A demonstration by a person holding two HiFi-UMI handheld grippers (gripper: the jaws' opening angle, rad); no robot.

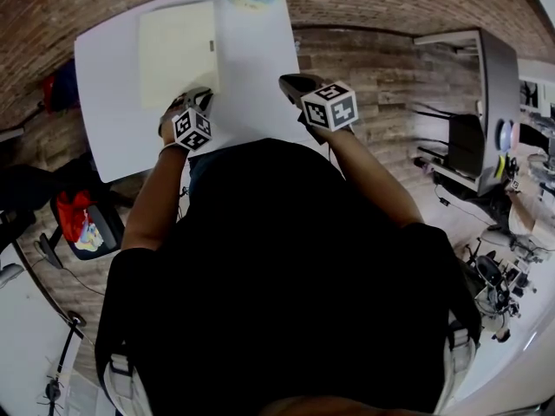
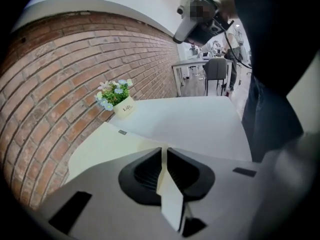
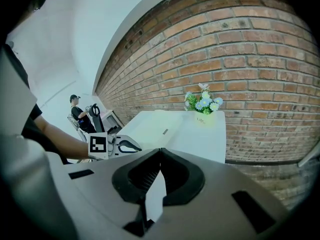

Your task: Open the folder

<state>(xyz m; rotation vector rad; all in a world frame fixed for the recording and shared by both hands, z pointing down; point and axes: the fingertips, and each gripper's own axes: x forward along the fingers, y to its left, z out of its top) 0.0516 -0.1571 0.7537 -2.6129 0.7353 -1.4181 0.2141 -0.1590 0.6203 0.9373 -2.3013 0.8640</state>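
Grasping is taking place, the left gripper [image 1: 202, 98] clamping its jaws on the near edge of the cream folder [image 1: 178, 50] lying far left on the desk [image 1: 256, 59] (right gripper [image 1: 290, 81] hovering alongside, jaws together, empty), so lifting that edge up and over is probably coming next.

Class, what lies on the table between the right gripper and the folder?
Nothing: only bare white table separates the right gripper from the folder, as the head view shows.
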